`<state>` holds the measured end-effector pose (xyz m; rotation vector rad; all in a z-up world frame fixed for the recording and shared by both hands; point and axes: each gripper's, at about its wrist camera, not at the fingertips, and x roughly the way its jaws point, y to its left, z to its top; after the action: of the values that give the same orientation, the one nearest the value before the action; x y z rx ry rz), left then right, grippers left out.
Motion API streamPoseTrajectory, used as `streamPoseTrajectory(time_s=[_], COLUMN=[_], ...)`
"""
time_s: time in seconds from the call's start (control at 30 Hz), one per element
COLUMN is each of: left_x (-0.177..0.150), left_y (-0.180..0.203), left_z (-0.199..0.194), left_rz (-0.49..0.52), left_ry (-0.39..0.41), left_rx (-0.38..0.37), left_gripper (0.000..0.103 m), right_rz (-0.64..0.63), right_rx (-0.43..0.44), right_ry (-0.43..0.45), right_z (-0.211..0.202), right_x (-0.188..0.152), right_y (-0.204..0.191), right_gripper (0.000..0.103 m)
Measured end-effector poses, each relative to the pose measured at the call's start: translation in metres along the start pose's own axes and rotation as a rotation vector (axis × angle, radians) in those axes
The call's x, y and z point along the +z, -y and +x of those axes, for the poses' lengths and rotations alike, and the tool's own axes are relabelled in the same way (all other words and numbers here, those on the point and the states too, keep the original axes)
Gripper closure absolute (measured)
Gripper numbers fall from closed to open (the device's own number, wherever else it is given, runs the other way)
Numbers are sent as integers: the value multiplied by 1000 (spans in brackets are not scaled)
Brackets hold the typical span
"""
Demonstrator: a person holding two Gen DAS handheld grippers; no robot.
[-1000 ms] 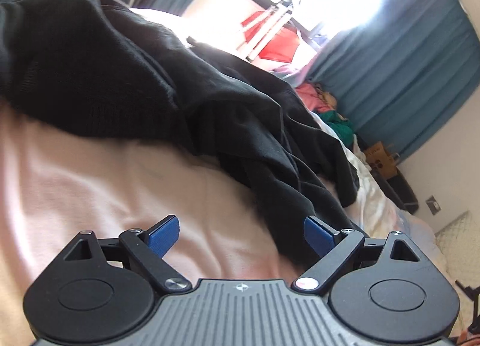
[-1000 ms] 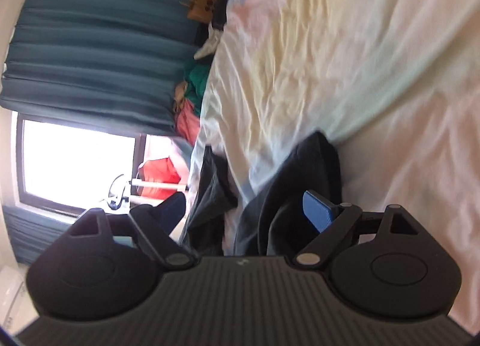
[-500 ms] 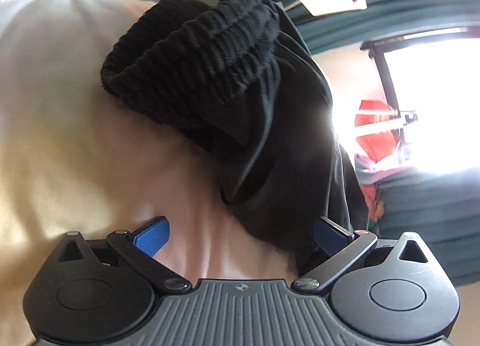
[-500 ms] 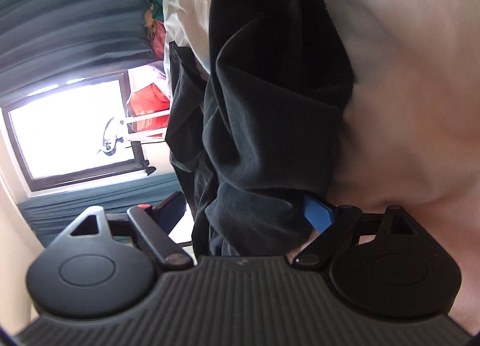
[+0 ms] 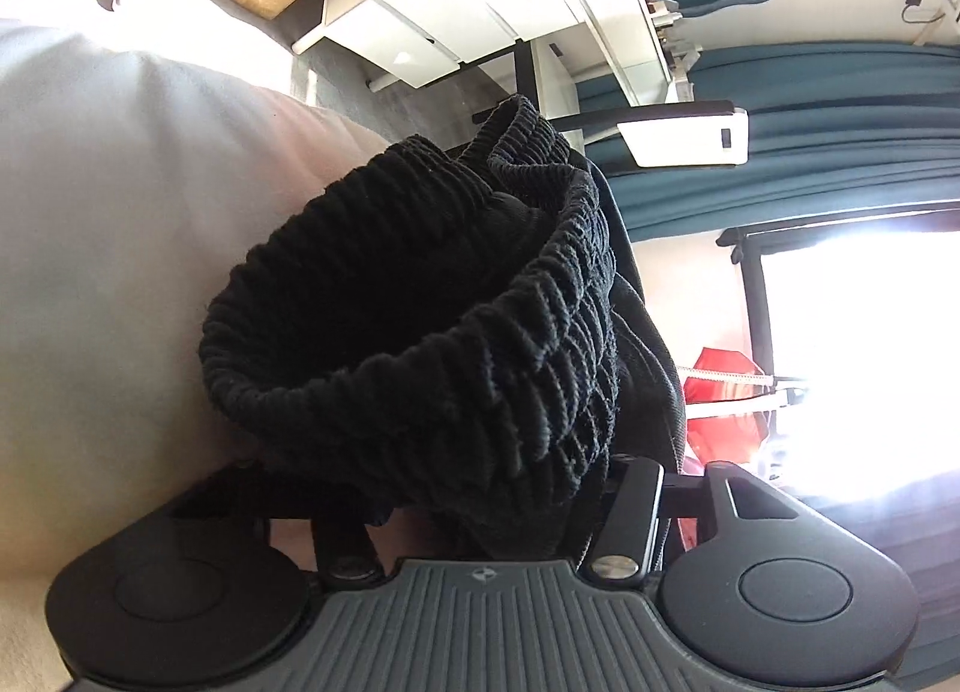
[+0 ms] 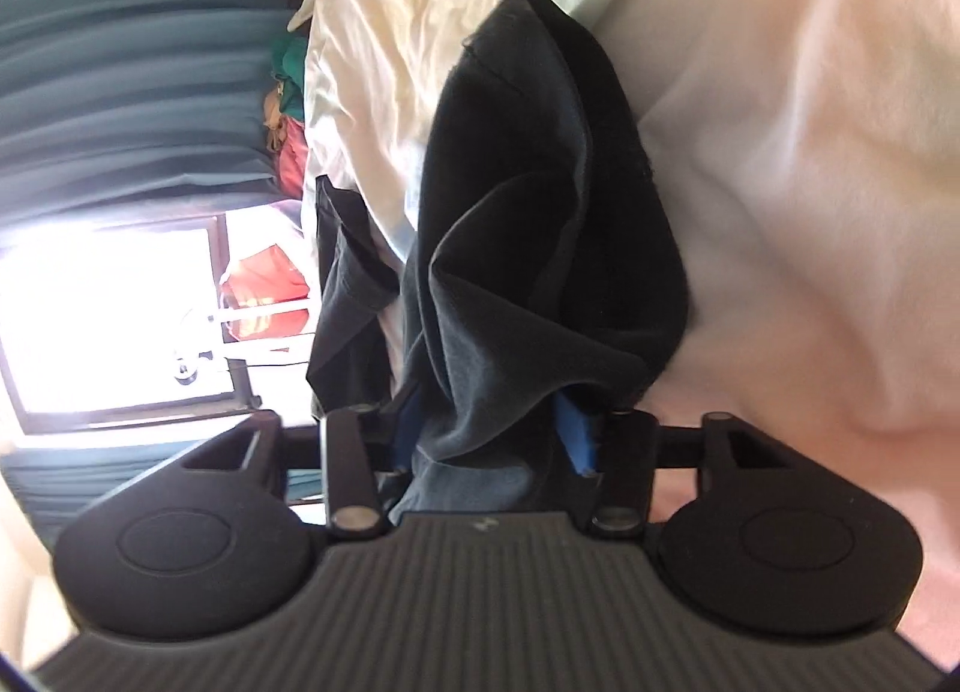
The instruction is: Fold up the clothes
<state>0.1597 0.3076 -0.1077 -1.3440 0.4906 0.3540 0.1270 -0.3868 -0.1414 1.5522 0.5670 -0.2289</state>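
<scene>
Lying on the bed (image 6: 780, 164) is a pair of black pants (image 6: 540, 200), and both tools have hold of it. The left tool (image 5: 480, 506) has just been closing, and its jaws now pinch the thick ribbed waistband (image 5: 420, 344), which bunches up in a ring right in front of the camera. The right tool (image 6: 492, 434) has just been closing too, and its blue pads (image 6: 579, 440) squeeze a fold of the smooth dark cloth. The pants look soft and floppy and not heavy, so I think they will sag and drape when lifted, and will not slip out easily. The waistband is thick and stretchy, so it seems a good place to grab; the thin leg cloth may need a bigger bite. The bed is wide and pale with lots of open room beside the pants to lay them flat. Its edge is close on the curtain (image 6: 120, 92) side, where more clothes sit in a pile (image 6: 288, 110), so I would keep the pants away from there.
</scene>
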Motion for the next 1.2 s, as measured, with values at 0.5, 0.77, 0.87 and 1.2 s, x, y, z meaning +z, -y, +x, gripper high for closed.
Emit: streamPoseTrajectory(time_s=[0.5, 0.77, 0.87, 1.2], left_x=[40, 59, 58, 68], left_y=[130, 153, 102, -21], left_z=[-85, -124, -124, -86], left_rz=[319, 343, 294, 166], left_ry=[125, 61, 15, -63], left_rx=[-39, -50, -2, 102], left_gripper=[95, 95, 95, 86], right_rz=[-298, -526, -418, -85], right_rx=[246, 299, 205, 134], right_ry=[280, 421, 308, 53], right_z=[-61, -86, -75, -86], right_x=[34, 34, 50, 63], right_y=[-67, -109, -80, 4], right_gripper=[99, 99, 98, 95])
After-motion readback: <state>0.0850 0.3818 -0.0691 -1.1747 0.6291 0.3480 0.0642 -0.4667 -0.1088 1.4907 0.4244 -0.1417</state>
